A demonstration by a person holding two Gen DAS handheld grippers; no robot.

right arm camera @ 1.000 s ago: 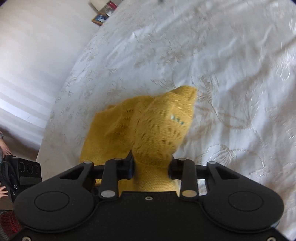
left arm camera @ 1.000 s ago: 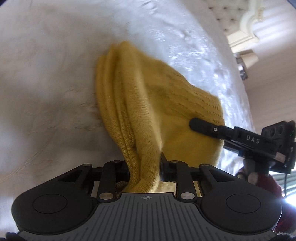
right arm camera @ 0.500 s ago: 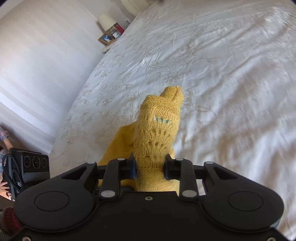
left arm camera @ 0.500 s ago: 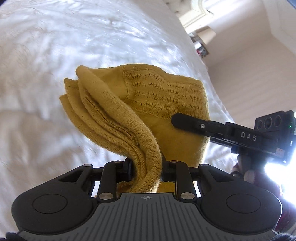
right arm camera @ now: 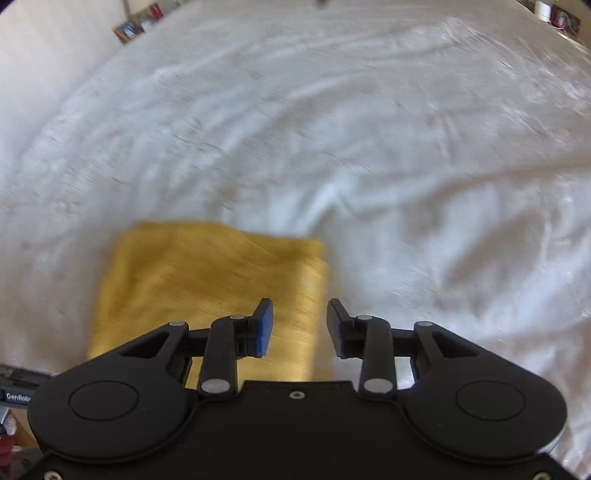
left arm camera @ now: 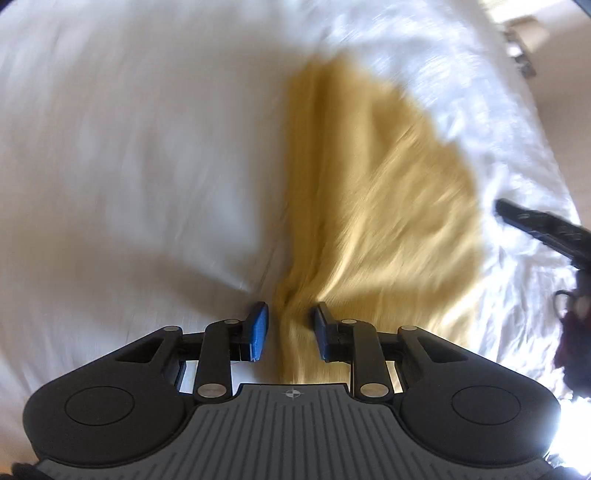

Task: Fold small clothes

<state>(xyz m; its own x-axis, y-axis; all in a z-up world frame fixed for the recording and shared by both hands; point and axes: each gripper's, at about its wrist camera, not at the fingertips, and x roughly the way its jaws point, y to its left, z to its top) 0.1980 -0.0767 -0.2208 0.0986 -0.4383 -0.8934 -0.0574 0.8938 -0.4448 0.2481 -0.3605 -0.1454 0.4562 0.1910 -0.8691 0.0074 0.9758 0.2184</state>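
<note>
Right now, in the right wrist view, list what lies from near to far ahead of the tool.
Right tool, open → yellow knit garment lying flat → white bedspread → blurred items on a shelf by the far wall.

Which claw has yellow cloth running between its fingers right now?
The left claw: the yellow garment runs between its open fingers. The right claw, also open, sits over the garment's edge.
</note>
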